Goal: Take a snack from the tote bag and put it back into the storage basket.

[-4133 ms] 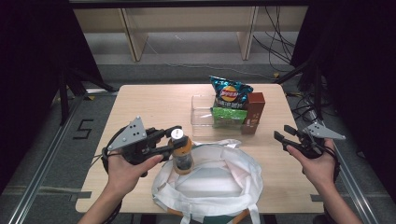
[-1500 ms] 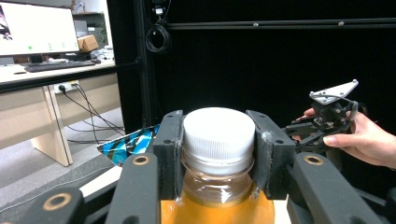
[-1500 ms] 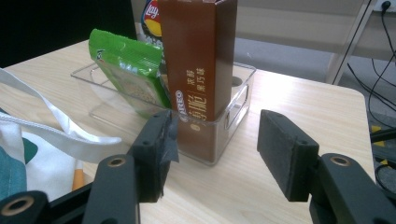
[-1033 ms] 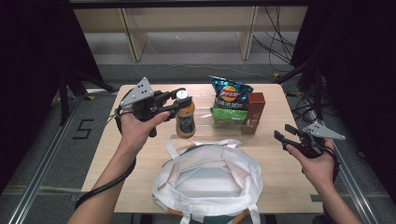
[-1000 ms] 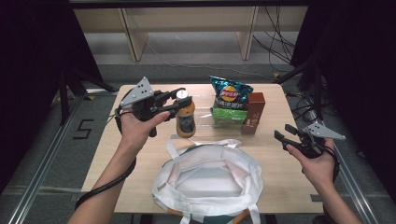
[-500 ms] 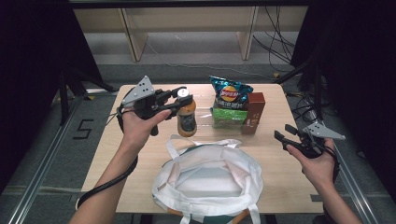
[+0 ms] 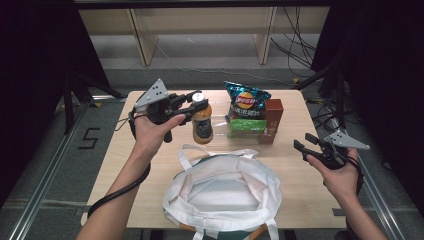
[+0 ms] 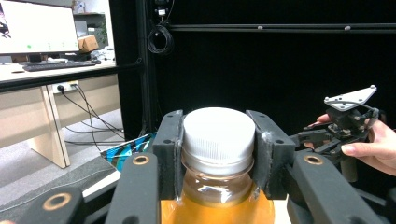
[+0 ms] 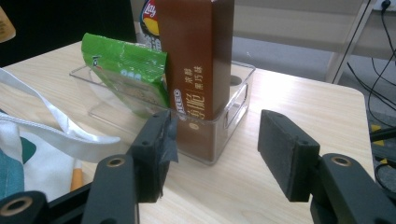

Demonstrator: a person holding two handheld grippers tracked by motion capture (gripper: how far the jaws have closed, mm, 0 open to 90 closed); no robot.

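From the high view I have the left gripper [image 7: 192, 102] clamped on the bottle [image 7: 202, 123] of orange drink, holding it by the neck just under the white cap [image 8: 218, 134]; in the left gripper view the two black pads sit tight against both sides of that cap. The bottle stands upright, at about 11 o'clock from the table's [image 7: 290, 165] centre, its base touching or just above the wood, I cannot tell which. At 3 o'clock from the bottle, just beside it, is the clear plastic bin [image 9: 236, 100], holding the chip bag [image 7: 245, 100], the green packet [image 9: 128, 70] and the brown carton [image 9: 196, 51], the carton upright at the bin's right end. The white tote bag [image 7: 225, 192] lies open-mouthed at 6 o'clock from the bottle, near the table's front edge, well apart from the bottle. My right gripper [image 7: 306, 142] hangs near the table's right edge at about 4 o'clock from the centre, its jaws spread apart with nothing between them; in the right gripper view they point toward the bin and carton without touching either.
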